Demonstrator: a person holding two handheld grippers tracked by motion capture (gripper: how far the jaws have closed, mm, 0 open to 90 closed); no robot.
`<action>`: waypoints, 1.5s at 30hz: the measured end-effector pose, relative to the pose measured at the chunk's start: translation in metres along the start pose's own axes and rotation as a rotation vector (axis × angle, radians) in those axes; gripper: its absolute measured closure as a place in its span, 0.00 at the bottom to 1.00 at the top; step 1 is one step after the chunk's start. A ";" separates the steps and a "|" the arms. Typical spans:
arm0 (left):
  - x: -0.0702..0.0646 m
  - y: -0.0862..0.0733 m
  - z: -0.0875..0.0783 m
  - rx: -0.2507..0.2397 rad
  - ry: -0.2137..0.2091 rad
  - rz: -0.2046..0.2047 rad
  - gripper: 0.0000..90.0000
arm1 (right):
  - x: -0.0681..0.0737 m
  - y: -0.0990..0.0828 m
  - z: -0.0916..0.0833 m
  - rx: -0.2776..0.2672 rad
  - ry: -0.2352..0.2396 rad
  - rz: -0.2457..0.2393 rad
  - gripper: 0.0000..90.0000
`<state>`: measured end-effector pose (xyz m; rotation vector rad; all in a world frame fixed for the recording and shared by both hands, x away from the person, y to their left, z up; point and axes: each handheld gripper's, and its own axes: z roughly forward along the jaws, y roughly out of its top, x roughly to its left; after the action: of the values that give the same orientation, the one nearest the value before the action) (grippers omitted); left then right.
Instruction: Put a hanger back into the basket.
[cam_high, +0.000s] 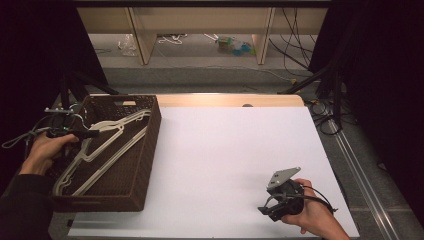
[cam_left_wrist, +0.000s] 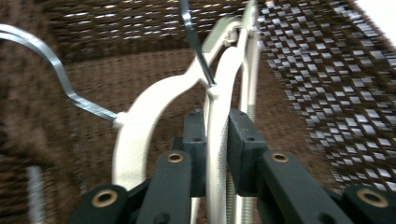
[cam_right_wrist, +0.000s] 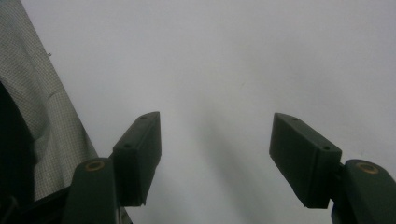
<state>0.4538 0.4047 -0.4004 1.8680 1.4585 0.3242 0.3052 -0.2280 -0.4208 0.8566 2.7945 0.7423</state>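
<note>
Several white hangers (cam_high: 111, 148) with metal hooks (cam_left_wrist: 51, 65) lie in a brown woven basket (cam_high: 148, 150) at the table's left. My left gripper (cam_high: 90, 133) reaches into the basket from its left side. In the left gripper view its pads (cam_left_wrist: 217, 116) sit against both sides of one white hanger's arm (cam_left_wrist: 218, 88), shut on it. My right gripper (cam_high: 263, 210) rests low over the white table (cam_high: 225, 150) near the front right. It stands open (cam_right_wrist: 215, 140) with nothing between its fingers.
The basket's woven wall (cam_left_wrist: 327, 70) rises close on the right of the left gripper. A wooden strip (cam_high: 225, 100) edges the table's far side. Beyond the table are shelf legs, cables and black curtains. The floor drops off to the table's right.
</note>
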 end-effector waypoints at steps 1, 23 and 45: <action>0.001 -0.001 0.001 0.002 0.014 -0.006 0.85 | 0.000 0.000 0.000 -0.001 0.000 0.000 0.39; -0.050 -0.008 -0.051 -0.253 0.038 0.017 0.46 | 0.000 0.002 0.002 -0.018 -0.009 0.003 0.39; -0.239 -0.069 -0.035 -0.312 -0.258 0.404 0.34 | -0.007 0.004 -0.005 -0.254 -0.078 0.070 0.32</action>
<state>0.3051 0.2055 -0.3668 1.8538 0.8030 0.4554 0.3121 -0.2311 -0.4151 0.9166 2.5417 1.0244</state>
